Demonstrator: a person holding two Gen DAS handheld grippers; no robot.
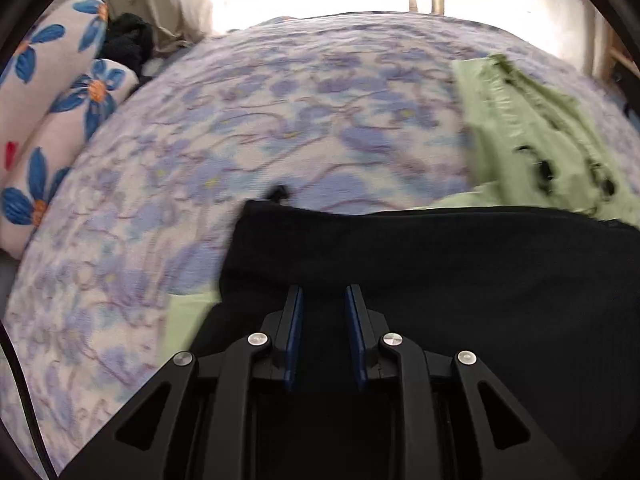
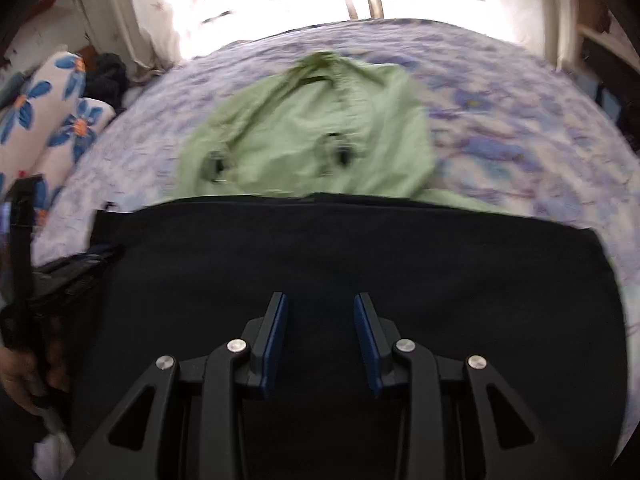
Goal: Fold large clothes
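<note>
Blur smears the left wrist view; the black garment runs off frame below. The left tongs stand slightly apart over it, nothing between them. A green garment lies beyond on the bed, floral pillows alongside. In the right wrist view, the right tongs gape empty above the black cloth; a hand shows at the edge.

Left tongs and right tongs: matte black angular linkage arms with triangular cut-outs, four round silver pivot screws each, two narrow fingers faced with blue pads.
</note>
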